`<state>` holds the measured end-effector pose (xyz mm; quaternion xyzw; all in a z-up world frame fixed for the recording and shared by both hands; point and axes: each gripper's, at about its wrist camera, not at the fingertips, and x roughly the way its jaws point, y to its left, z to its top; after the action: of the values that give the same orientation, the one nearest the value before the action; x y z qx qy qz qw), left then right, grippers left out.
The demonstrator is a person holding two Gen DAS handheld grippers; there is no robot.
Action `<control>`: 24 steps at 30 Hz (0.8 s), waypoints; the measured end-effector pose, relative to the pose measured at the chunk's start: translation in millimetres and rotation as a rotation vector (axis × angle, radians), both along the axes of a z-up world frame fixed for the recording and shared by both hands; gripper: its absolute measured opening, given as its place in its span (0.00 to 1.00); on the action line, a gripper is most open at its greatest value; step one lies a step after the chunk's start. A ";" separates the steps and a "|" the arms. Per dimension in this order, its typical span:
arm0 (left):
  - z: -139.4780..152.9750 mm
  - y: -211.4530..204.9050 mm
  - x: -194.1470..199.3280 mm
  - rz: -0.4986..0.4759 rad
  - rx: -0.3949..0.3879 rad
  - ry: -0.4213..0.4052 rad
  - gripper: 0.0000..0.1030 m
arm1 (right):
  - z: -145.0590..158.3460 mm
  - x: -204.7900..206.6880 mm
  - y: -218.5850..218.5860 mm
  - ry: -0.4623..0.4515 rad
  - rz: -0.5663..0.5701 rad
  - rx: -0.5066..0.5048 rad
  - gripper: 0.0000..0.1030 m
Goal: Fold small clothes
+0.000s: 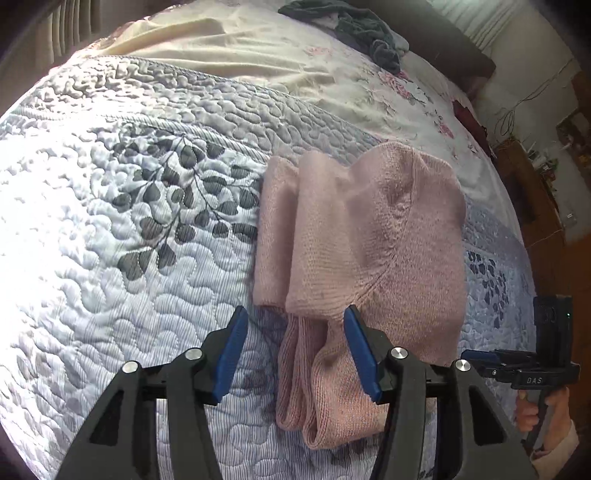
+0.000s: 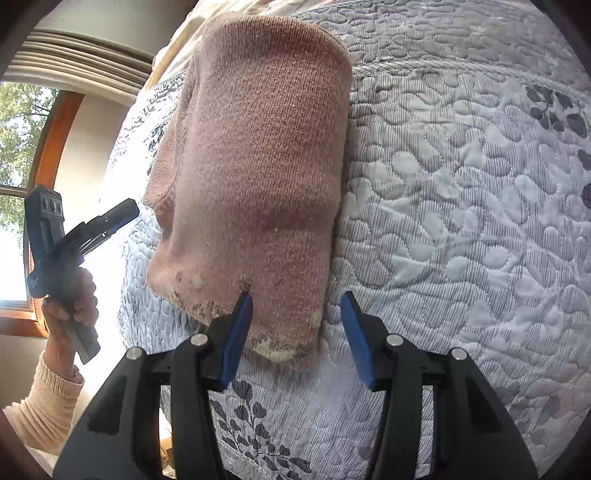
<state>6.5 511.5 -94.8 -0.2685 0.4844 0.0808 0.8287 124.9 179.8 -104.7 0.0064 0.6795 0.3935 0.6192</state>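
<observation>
- The pink knitted garment (image 1: 369, 236) lies folded lengthwise at the centre of the left wrist frame, flat on the quilted bedspread (image 1: 110, 229), its cuffs trailing toward the lower edge.
- The left claw (image 1: 295, 350) is released, blades either side of those cuffs, grasping nothing.
- The right claw (image 2: 297, 339) is likewise spread and empty, straddling the garment's near corner at lower centre.
- To fold well, probably pinch both near corners squarely and carry them over evenly, keeping edges aligned.
- Dark clothes (image 1: 351, 26) lie at the top of the left frame; a window (image 2: 18, 155), at the right frame's left edge, glares.
</observation>
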 end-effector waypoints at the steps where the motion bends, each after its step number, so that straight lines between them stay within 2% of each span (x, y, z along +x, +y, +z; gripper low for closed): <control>1: 0.2 6.2 11.4 0.002 0.005 -0.003 0.53 | 1.0 2.7 1.1 -0.008 -0.005 0.000 0.49; 5: -4.2 15.0 56.2 -0.011 -0.002 -0.003 0.53 | 0.3 7.3 11.9 -0.011 -0.016 0.007 0.49; 8: -20.0 9.8 81.8 -0.063 -0.056 0.045 0.52 | -4.5 6.7 29.6 -0.013 -0.022 -0.001 0.49; 9: -25.9 9.1 85.1 -0.068 -0.089 0.053 0.48 | -7.2 7.4 29.4 -0.009 -0.023 0.001 0.49; 10: -30.5 8.0 86.3 -0.072 -0.115 0.056 0.29 | -8.8 7.2 30.3 -0.006 -0.025 0.002 0.49; 13: -26.8 10.5 79.1 -0.057 -0.109 0.022 0.13 | -13.2 7.8 35.4 -0.007 -0.024 -0.003 0.49; 17: -10.0 18.7 51.5 0.030 -0.030 -0.059 0.09 | -17.7 8.6 35.6 -0.009 -0.017 -0.008 0.49; 19: -20.5 22.2 47.5 0.031 -0.019 -0.034 0.09 | -18.4 8.1 32.0 0.000 -0.011 0.007 0.49; 21: -36.2 25.6 50.1 0.027 -0.042 -0.003 0.10 | -18.5 8.3 37.9 -0.009 0.004 0.000 0.49; 24: -39.6 25.8 52.8 0.014 -0.054 -0.009 0.12 | -18.4 7.9 43.6 -0.024 0.014 -0.008 0.49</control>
<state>59.3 537.4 -134.3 -0.2946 0.4805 0.0724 0.8229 132.8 223.4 -123.1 -0.0057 0.6735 0.3952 0.6246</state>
